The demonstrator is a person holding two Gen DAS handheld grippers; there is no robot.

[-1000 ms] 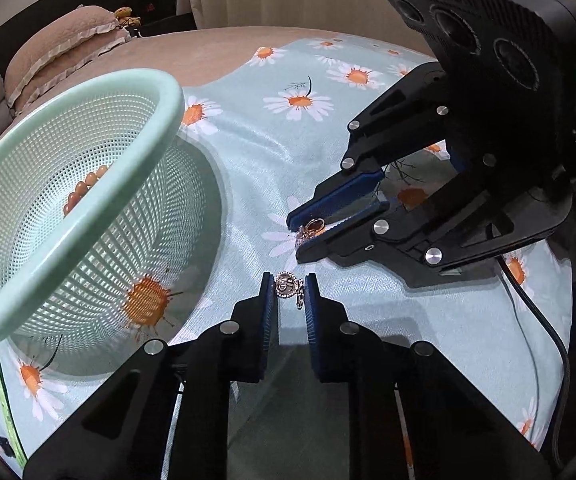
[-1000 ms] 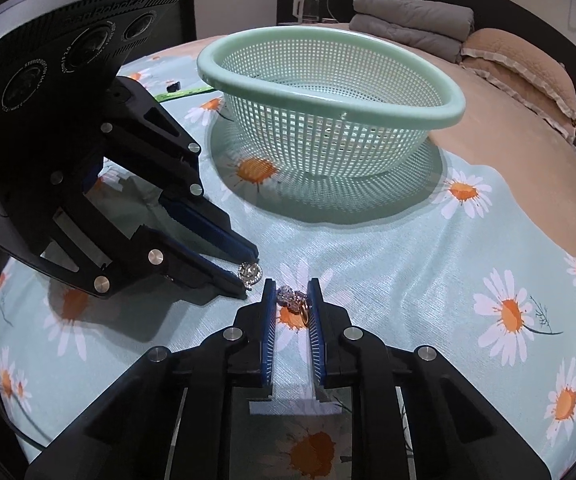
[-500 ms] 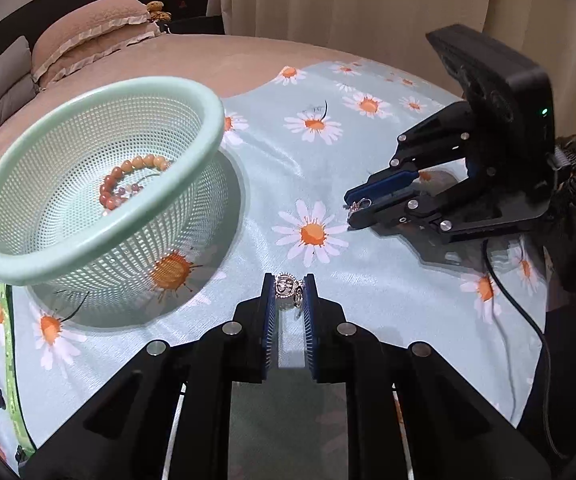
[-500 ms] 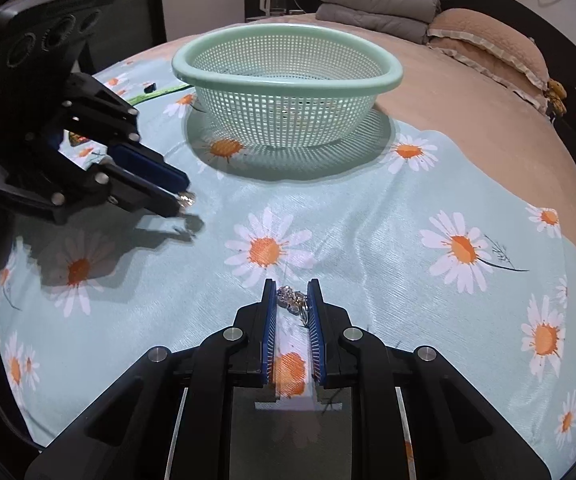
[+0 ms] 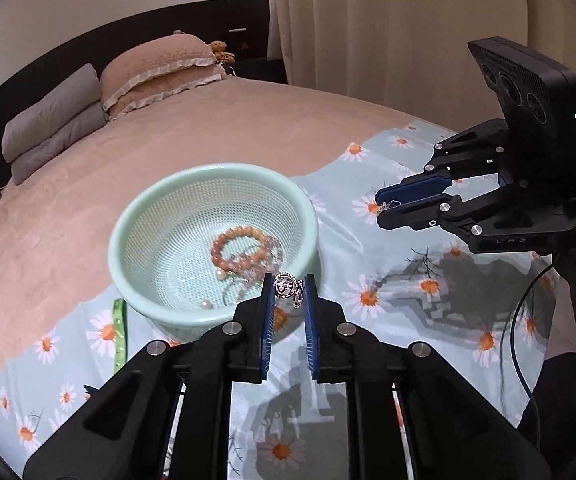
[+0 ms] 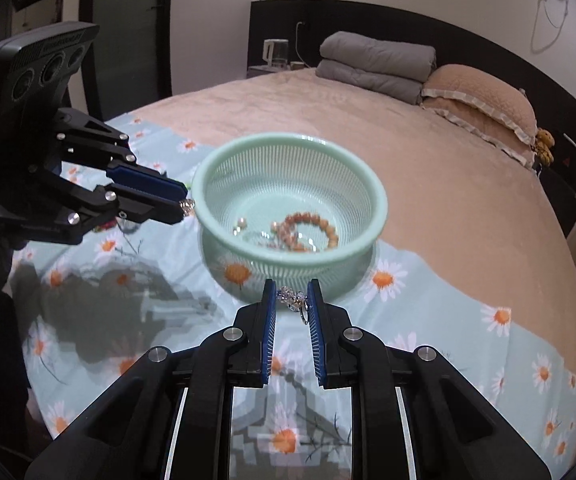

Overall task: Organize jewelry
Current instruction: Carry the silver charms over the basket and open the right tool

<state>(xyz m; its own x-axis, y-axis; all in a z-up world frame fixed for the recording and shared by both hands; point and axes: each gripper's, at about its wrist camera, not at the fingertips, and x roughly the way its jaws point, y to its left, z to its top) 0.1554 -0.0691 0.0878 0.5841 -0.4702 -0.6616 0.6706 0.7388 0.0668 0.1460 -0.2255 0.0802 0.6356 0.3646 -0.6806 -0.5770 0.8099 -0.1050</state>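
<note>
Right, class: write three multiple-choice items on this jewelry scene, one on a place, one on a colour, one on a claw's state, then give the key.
1. Where does the bead bracelet lie?
A. on the pillow
B. in the basket
C. on the cloth

2. What colour is the basket?
A. pale green
B. red
C. black

3. What is the left claw doing?
A. gaping empty
B. shut on a silver earring
C. gripping the basket rim

Key: B, the beads rest inside the mesh; A, rim and mesh are mint; B, the earring sits pinched between its tips.
</note>
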